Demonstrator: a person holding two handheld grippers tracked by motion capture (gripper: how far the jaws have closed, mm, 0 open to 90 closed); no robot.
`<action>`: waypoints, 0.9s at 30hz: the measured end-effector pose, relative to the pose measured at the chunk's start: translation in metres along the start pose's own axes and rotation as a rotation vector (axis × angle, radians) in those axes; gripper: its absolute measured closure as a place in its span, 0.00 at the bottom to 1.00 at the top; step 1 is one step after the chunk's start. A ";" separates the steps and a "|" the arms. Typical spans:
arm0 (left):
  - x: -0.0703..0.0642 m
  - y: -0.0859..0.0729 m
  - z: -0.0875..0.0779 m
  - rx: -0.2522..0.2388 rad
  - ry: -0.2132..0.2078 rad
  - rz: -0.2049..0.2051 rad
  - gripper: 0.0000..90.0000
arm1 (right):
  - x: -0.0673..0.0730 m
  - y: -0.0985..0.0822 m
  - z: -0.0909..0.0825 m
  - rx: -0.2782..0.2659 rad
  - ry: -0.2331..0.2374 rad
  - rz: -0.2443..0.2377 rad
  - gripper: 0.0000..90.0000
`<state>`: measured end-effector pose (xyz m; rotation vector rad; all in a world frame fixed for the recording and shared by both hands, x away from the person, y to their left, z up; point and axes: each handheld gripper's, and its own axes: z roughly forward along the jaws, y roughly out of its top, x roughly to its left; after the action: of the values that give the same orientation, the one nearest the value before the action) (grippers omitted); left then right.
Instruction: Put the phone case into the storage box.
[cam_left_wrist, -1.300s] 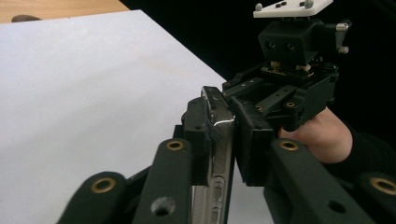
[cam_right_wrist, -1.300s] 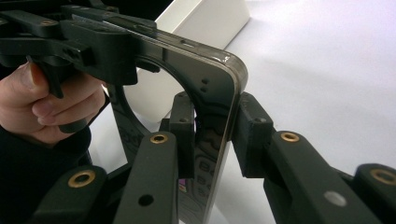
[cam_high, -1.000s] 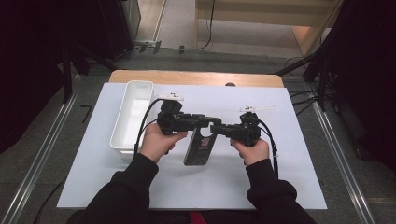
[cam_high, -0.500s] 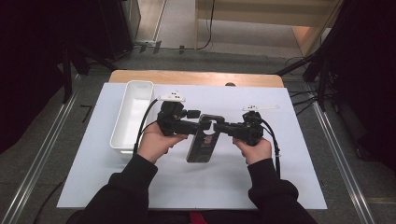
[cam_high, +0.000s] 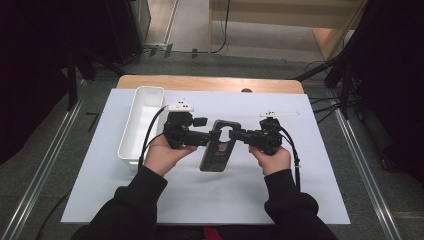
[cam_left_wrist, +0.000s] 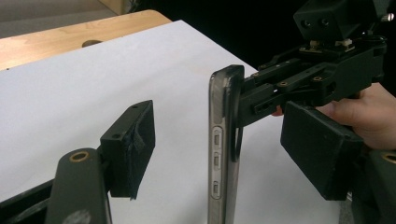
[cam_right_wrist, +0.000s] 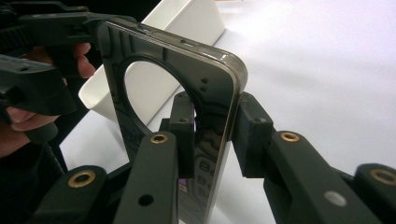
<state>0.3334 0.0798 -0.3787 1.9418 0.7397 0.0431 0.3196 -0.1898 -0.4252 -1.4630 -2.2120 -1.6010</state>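
Phone case clamped upright by right gripper, left gripper jaws just opened wide around it, not touching

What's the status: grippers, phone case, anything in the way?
Left gripper jaws just opened, clear of phone case. Right gripper clamped on its edge. White bin off left, nothing blocking.

A light wooden table carries a large white paper sheet that covers almost all of its top. On the sheet's left side sits a long white plastic tray, lying lengthwise away from the person.
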 end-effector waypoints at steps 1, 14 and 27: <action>0.000 -0.001 0.000 0.001 0.001 -0.004 0.29 | 0.001 0.000 0.001 0.003 -0.005 -0.003 0.79; 0.005 -0.009 -0.005 0.002 0.063 -0.009 0.30 | 0.005 0.007 0.007 0.006 -0.035 -0.021 0.79; 0.005 -0.010 -0.008 -0.008 0.110 -0.015 0.30 | 0.010 0.012 0.010 0.005 -0.071 -0.033 0.79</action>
<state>0.3298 0.0912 -0.3846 1.9379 0.8256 0.1441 0.3270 -0.1754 -0.4165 -1.5132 -2.2872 -1.5760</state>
